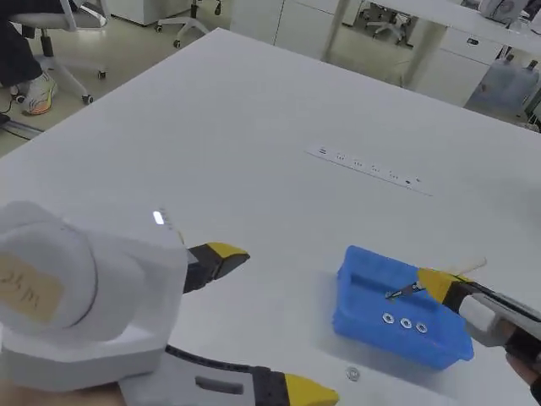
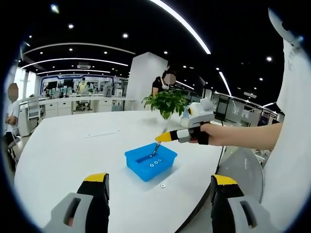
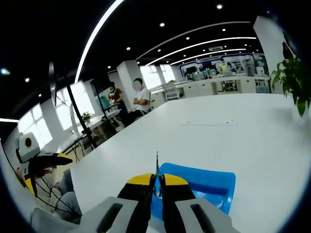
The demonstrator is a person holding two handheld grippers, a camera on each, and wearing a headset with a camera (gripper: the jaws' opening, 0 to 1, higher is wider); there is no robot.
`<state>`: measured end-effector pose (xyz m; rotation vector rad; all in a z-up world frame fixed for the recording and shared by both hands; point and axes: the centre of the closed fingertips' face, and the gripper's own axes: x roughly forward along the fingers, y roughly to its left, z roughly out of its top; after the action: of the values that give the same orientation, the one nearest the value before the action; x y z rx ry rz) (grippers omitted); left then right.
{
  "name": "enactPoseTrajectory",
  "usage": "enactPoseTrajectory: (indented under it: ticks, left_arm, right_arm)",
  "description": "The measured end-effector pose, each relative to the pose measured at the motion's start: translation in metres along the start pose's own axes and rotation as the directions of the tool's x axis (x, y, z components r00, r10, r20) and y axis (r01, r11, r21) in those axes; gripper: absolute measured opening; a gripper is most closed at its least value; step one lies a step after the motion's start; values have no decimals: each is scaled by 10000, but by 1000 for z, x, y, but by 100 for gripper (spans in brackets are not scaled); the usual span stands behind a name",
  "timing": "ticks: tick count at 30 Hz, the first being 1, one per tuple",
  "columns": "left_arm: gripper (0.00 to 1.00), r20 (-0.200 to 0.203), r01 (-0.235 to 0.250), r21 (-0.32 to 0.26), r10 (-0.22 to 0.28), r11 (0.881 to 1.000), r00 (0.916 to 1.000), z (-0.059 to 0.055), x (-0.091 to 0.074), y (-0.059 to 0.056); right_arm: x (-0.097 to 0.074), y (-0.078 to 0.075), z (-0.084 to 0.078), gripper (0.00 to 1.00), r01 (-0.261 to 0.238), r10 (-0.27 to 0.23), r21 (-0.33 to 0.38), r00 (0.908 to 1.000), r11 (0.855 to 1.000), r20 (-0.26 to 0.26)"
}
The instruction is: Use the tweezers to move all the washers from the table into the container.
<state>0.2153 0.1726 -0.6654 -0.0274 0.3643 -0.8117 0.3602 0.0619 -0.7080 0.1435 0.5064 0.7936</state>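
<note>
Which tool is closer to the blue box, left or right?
Right. The right tool is over the edge of the blue box, holding tweezers that reach inside. The left tool is open, off to its side over the table.

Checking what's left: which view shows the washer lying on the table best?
The head view: the washer lies clear on the table beside the blue container. The left gripper view shows that washer as a speck.

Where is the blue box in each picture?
Head view: the blue container sits low and to the right.
Left gripper view: it sits just below the centre, above the gap between the two jaws.
Right gripper view: it lies at the bottom, just beyond the jaws.
Shared landmark: the tweezers, held in the right gripper, reach over the blue container in all three.
</note>
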Motion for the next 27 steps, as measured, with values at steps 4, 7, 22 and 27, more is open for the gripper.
enactPoseTrajectory:
  ticks: [4, 7, 22, 27]
  left_arm:
    - [87, -116, 69, 118, -68, 9999, 9999, -1, 0, 0]
    - [86, -134, 77, 83, -76, 9999, 9999, -1, -1, 3]
    - [86, -266, 54, 86, -52, 9999, 9996, -2, 0, 6]
    - [86, -257, 71, 49, -70, 10000, 9996, -3, 1, 4]
  right_arm:
    - [16, -10, -11, 3, 80, -82, -27, 9986, 10000, -514]
    - [26, -13, -18, 3, 104, -97, 87, 9971, 9999, -761]
    - [28, -19, -31, 3, 267, -320, -421, 9908, 9988, -1317]
    - [18, -10, -21, 3, 142, -173, -365, 9959, 9992, -883]
